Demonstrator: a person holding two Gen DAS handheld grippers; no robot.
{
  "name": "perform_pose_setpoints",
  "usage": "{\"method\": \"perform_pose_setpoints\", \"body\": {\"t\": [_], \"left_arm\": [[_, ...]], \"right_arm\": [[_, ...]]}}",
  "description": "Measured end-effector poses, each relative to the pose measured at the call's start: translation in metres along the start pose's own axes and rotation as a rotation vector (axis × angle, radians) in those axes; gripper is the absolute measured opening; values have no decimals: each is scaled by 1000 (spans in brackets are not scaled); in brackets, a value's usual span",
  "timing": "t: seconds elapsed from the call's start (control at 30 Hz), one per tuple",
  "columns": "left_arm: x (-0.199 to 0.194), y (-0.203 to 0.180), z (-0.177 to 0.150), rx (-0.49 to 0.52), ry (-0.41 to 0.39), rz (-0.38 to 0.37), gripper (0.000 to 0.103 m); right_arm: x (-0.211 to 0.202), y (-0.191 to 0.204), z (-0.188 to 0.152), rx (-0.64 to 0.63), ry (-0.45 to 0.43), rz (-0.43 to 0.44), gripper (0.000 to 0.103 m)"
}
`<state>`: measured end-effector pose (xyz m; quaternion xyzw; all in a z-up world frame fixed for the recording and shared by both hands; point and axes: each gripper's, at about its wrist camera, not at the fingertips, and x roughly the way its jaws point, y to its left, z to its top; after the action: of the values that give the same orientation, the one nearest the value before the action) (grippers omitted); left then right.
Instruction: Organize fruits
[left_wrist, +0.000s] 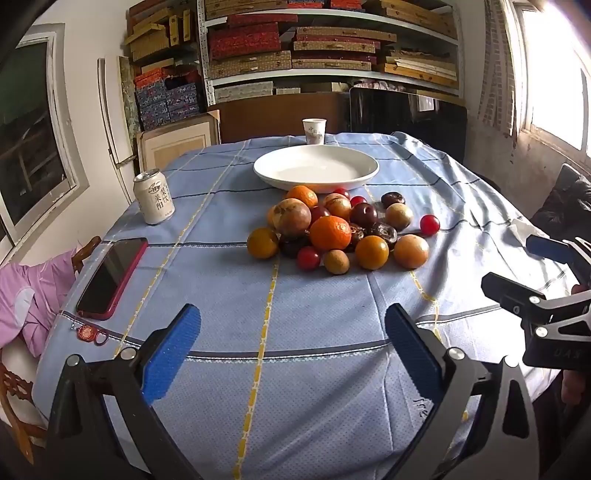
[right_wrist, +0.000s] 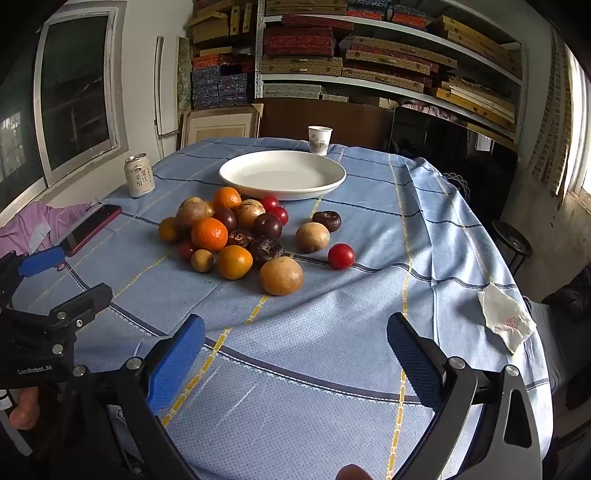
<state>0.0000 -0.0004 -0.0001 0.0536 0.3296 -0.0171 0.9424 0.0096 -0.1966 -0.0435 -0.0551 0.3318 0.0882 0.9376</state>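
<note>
Nothing is picked yet: left gripper (left_wrist: 291, 354) and right gripper (right_wrist: 295, 360) gape empty; next, probably, carry a tangerine (left_wrist: 330, 233) to the white plate (left_wrist: 271, 176).

Daylight floods in from a window (left_wrist: 554, 74) to the right of the grippers, blown out to white glare. Cloth (right_wrist: 332, 332) evenly lit; fruit (right_wrist: 280, 275) throws soft shadows leftward. Left wall dimmer. Strong fisheye bending and dark vignette at corners. Centre sharp, edges slightly soft.

Storeroom; shelves (left_wrist: 332, 48) of stacked boxes
</note>
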Motion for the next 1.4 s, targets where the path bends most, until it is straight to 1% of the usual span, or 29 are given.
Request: {"method": "perform_pose_setpoints", "body": {"t": [0.2, 0.73, 1.4], "left_arm": [[1, -4, 0, 2, -2, 10, 98], [6, 5, -2, -14, 17, 5, 98], [8, 3, -8, -12, 23, 9, 98]], "right_arm": [[0, 0, 0, 0, -2, 0, 99], [0, 1, -1, 0, 0, 0, 99], [1, 1, -1, 2, 5, 2, 99]]}}
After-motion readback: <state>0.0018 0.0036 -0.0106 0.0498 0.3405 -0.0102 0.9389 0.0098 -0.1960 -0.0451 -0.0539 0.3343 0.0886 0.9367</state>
